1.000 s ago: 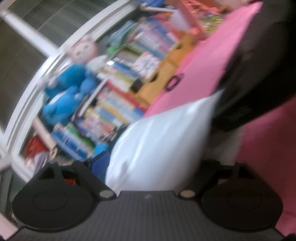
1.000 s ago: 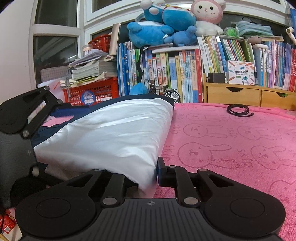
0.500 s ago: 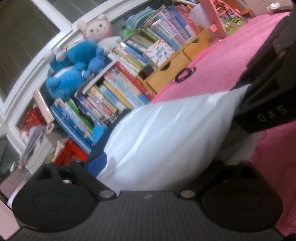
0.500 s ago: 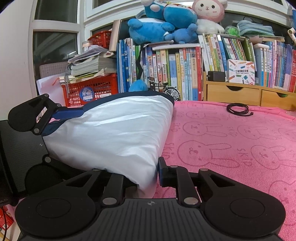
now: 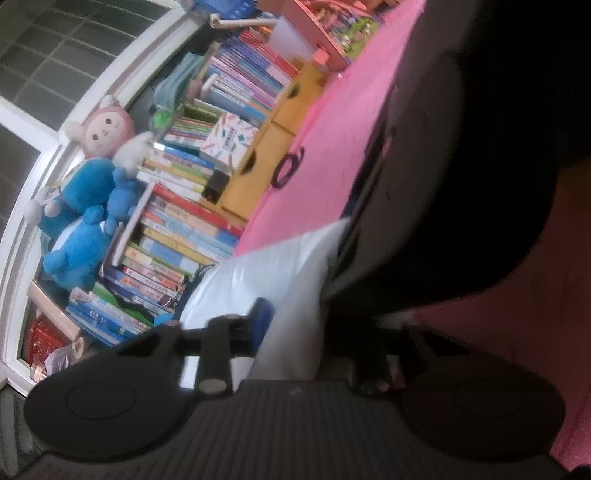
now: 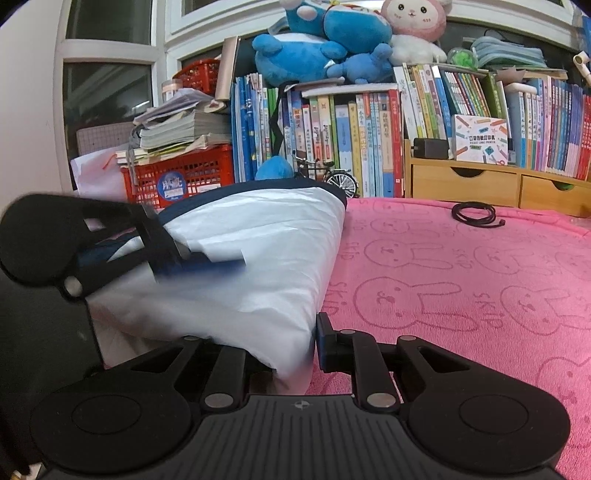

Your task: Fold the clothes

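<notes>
Pink towelling printed with rabbits (image 6: 461, 288) covers the surface, backed by packed bookshelves (image 6: 369, 140) with three plush toys on top: two blue (image 6: 317, 40), one pink (image 6: 413, 26). One coiled black cable (image 6: 474, 213) lies near two wooden drawers (image 6: 491, 186). One white garment with navy trim (image 6: 266, 251) lies on the towelling's left part. The right gripper (image 6: 295, 354) is nearly closed, pinching its near edge. The left gripper (image 5: 291, 332), blurred, is closing on the same garment, with fabric between its jaws.
</notes>
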The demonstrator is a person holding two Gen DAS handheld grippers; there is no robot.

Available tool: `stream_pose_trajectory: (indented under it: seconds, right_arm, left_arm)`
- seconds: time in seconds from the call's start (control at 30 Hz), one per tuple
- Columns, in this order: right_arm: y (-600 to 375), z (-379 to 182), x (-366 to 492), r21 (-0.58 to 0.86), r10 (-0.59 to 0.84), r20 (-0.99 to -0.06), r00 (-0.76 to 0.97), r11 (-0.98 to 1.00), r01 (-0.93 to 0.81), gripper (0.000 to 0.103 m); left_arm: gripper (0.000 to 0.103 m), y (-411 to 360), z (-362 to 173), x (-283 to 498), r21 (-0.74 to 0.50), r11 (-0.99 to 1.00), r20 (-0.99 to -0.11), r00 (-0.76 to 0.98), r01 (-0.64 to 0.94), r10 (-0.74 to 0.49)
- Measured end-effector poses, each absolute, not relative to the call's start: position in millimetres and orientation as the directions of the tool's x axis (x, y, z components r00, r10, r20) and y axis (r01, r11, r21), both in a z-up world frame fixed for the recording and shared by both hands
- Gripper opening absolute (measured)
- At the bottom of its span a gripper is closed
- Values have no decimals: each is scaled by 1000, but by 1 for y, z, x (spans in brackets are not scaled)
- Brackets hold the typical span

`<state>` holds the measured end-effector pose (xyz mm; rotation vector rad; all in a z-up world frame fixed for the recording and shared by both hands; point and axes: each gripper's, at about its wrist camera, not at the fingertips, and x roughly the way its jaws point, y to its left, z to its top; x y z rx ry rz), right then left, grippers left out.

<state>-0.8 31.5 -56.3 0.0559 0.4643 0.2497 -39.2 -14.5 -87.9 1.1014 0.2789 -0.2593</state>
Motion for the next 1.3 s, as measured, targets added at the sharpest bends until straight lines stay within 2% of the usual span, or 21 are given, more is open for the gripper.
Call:
stream_pose_trajectory:
  seconds: [0.17, 0.27, 0.37, 0.53, 0.6, 0.7, 1.0, 1.1, 1.3]
  right_arm:
    - [31, -57, -1, 114, 250, -439, 863, 968, -222, 20]
    - [32, -57, 0, 112, 245, -440, 864, 970, -218, 21]
    - [32, -57, -1, 110, 242, -440, 865, 970, -216, 21]
    - [32, -57, -1, 109, 242, -439, 865, 970, -215, 21]
    - [33, -57, 0, 108, 241, -440, 865, 971, -215, 21]
    - [33, -57, 0, 107, 239, -442, 865, 971, -214, 21]
    - [34, -57, 0, 101, 233, -445, 865, 972, -211, 22]
    - [33, -58, 0, 101, 234, -444, 865, 972, -211, 23]
    - [32, -58, 0, 100, 234, -444, 865, 972, -212, 24]
  left_arm:
    - [11, -16, -88, -39, 840, 432, -348, 937, 330, -39]
    - [16, -15, -91, -39, 836, 446, -341, 940, 318, -32]
    - [31, -10, -94, -38, 838, 462, -316, 949, 291, -24]
    - [46, 3, -88, -34, 796, 533, -308, 950, 286, -49]
    - [60, 7, -85, -31, 786, 559, -291, 956, 263, -40]
    - [74, 13, -80, -27, 745, 623, -291, 956, 239, -18]
    - [75, 19, -76, -25, 673, 709, -311, 950, 211, 13]
    - [84, 19, -75, -25, 676, 715, -298, 954, 177, 46]
    - [85, 21, -74, -24, 669, 722, -301, 953, 176, 46]
